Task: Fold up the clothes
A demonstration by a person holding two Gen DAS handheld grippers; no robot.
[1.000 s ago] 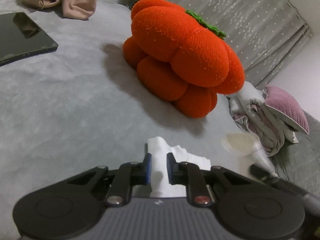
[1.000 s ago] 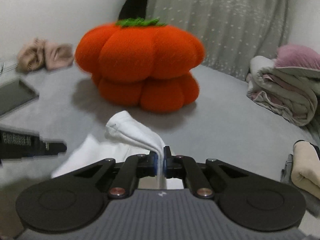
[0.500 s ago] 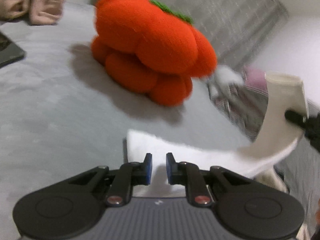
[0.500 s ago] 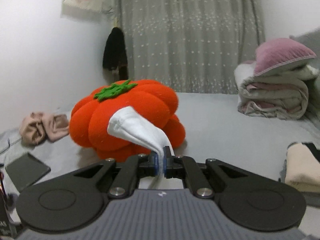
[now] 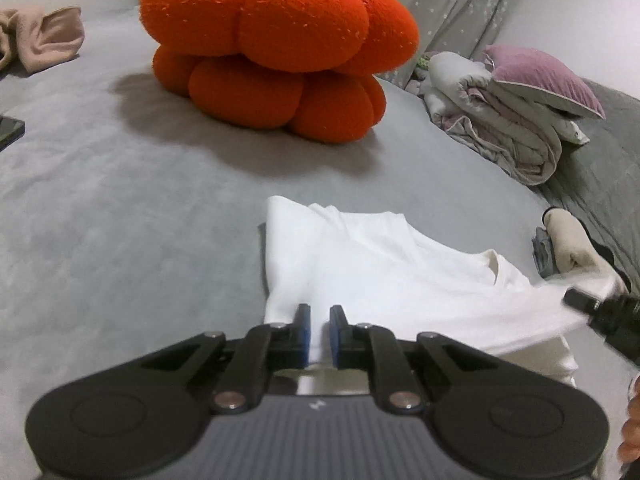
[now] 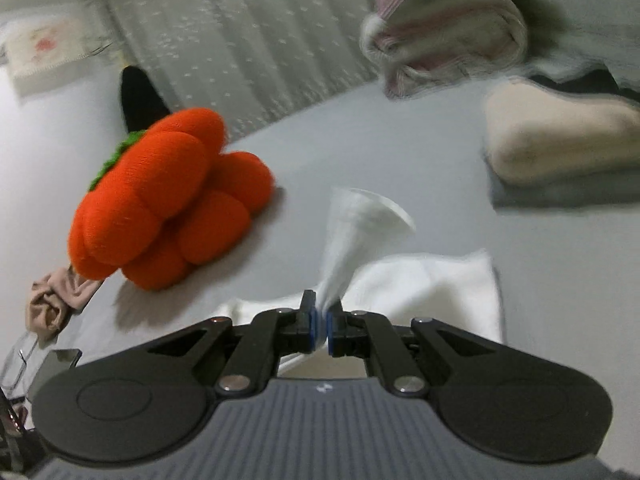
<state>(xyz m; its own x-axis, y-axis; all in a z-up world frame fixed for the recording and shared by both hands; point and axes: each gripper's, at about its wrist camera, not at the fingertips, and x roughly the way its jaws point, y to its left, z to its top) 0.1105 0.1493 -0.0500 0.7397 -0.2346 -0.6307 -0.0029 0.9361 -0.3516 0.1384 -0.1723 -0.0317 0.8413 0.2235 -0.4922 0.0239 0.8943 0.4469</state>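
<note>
While the shirt (image 5: 380,264) lay flat on the bed (image 5: 120,208), on the near side of the pumpkin (image 5: 272,44), its long axis ran approx. left to right across the left-wrist view. At its left end the L gripper (image 5: 320,332) sat low, angled down toward the pumpkin, w/ cloth between the pads. The jaws were nearly together and prob. nipped the hem, though a thin gap showed. Right of the pumpkin, the R gripper (image 6: 320,328) was clamped on a sleeve (image 6: 356,236) that was lifted off the bed and stretched taut, the wrist rolled hard so the pumpkin looked tipped. The R hand was thus the free end. Judged next: carry the sleeve back over the body toward the L gripper.
</note>
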